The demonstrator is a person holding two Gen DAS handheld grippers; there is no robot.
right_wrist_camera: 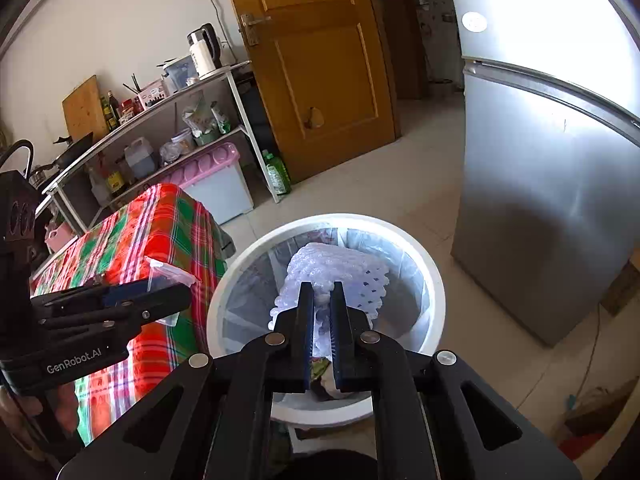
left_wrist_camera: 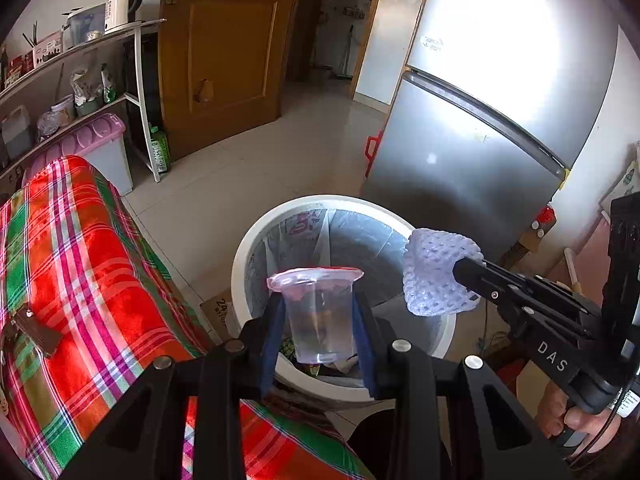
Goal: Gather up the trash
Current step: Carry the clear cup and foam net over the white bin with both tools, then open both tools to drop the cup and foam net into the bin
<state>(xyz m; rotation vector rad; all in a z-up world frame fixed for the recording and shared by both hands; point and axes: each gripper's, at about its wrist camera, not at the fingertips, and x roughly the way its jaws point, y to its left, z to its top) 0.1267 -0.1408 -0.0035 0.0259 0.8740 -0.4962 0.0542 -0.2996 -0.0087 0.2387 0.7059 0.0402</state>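
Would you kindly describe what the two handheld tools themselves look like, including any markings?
Both are matte black, angular frames with silver round bolt heads. The left tool has blue pads on its fingers and white "GenRobot.AI" lettering on its side. The right tool has ribbed dark pads and white "DAS" lettering, with a white label near its handle. No sleeves show.

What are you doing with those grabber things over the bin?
A person is throwing rubbish away with two hand-held grippers. The left gripper grips a clear plastic cup, and the right gripper pinches a white foam net sleeve. Both are held above the open white trash bin beside the plaid-covered table. Nothing has been dropped in yet.
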